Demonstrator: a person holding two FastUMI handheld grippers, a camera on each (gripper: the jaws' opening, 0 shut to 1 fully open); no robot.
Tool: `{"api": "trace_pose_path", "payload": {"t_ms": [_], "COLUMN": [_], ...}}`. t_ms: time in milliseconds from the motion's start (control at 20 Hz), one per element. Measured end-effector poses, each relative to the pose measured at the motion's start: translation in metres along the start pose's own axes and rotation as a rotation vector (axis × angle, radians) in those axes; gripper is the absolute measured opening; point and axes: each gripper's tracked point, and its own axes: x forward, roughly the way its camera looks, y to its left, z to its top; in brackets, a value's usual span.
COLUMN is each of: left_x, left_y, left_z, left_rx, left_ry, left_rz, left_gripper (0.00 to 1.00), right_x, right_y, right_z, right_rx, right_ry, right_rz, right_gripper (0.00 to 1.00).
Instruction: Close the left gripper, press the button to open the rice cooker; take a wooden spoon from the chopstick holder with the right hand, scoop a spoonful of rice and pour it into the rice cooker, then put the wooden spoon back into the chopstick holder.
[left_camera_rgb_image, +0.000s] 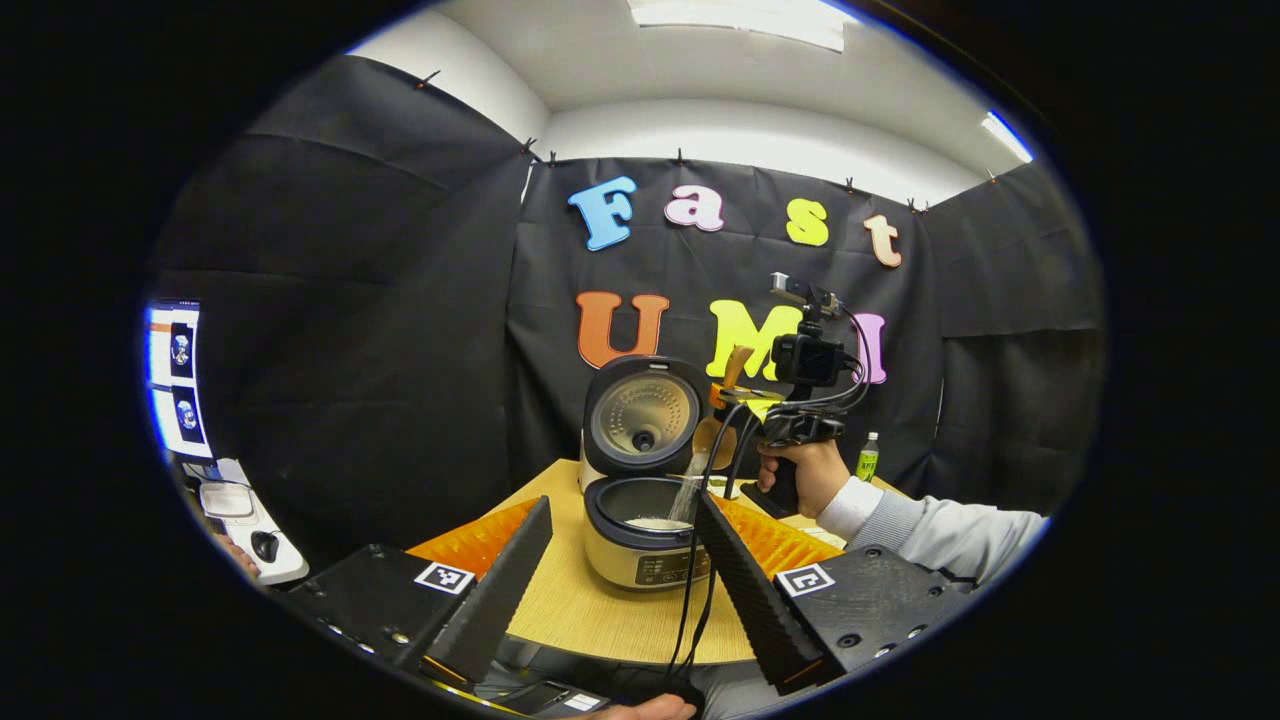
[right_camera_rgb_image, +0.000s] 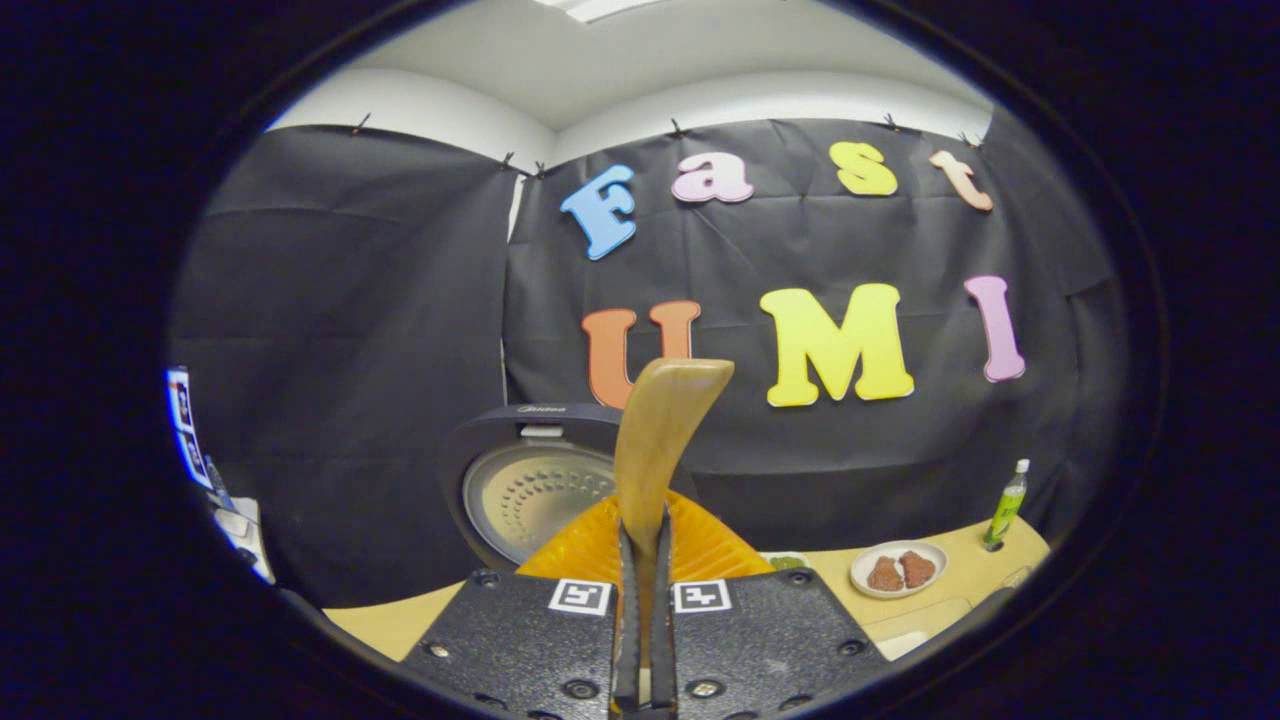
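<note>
Rice cooker (left_camera_rgb_image: 645, 500) stands open on the table (left_camera_rgb_image: 590, 615), lid (left_camera_rgb_image: 640, 415) tipped up and back, so the button press reads as done. Left gripper (left_camera_rgb_image: 622, 570) hangs back from the work, jaws spread wide with nothing between them; the cooker sits ahead, framed in the gap between its two fingers. Right gripper (right_camera_rgb_image: 641, 610) has its jaws drawn narrow and clamped on the handle of the wooden spoon (right_camera_rgb_image: 655, 440), which rises straight up out of the jaws in the right gripper view. In the left gripper view that spoon is held tipped above the pot, a thin stream of rice (left_camera_rgb_image: 690, 485) falling from it into the inner pot, where a pale heap already lies. Judged stage: spoon fetched, scoop made, pour under way. Left to do: finish emptying, then carry the spoon back to the chopstick holder, which I cannot pick out with certainty here.
</note>
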Motion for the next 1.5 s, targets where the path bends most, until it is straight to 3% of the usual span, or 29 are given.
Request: {"api": "trace_pose_path", "payload": {"t_ms": [200, 400, 650, 950, 1500], "left_x": [0.0, 0.002, 0.006, 0.011, 0.019], "left_y": [0.005, 0.004, 0.0, -0.013, -0.062], "left_z": [-0.005, -0.009, -0.011, -0.009, -0.01], "left_rx": [0.009, 0.0, 0.012, 0.027, 0.056], "left_ry": [0.008, 0.025, 0.035, 0.031, 0.035], "left_rz": [0.014, 0.016, 0.021, 0.02, -0.044], "left_gripper": [0.94, 0.95, 0.95, 0.95, 0.95], "right_x": [0.0, -0.006, -0.015, -0.031, -0.07], "right_y": [0.018, 0.015, -0.005, -0.062, -0.215], "right_z": [-0.015, -0.018, -0.012, -0.001, 0.004], "right_rx": [-0.127, -0.224, -0.228, -0.168, -0.088], "right_ry": [0.02, 0.01, 0.0, 0.009, 0.016], "right_rz": [0.088, 0.086, 0.072, 0.033, -0.158], "right_gripper": [0.1, 0.1, 0.1, 0.1, 0.11]}}
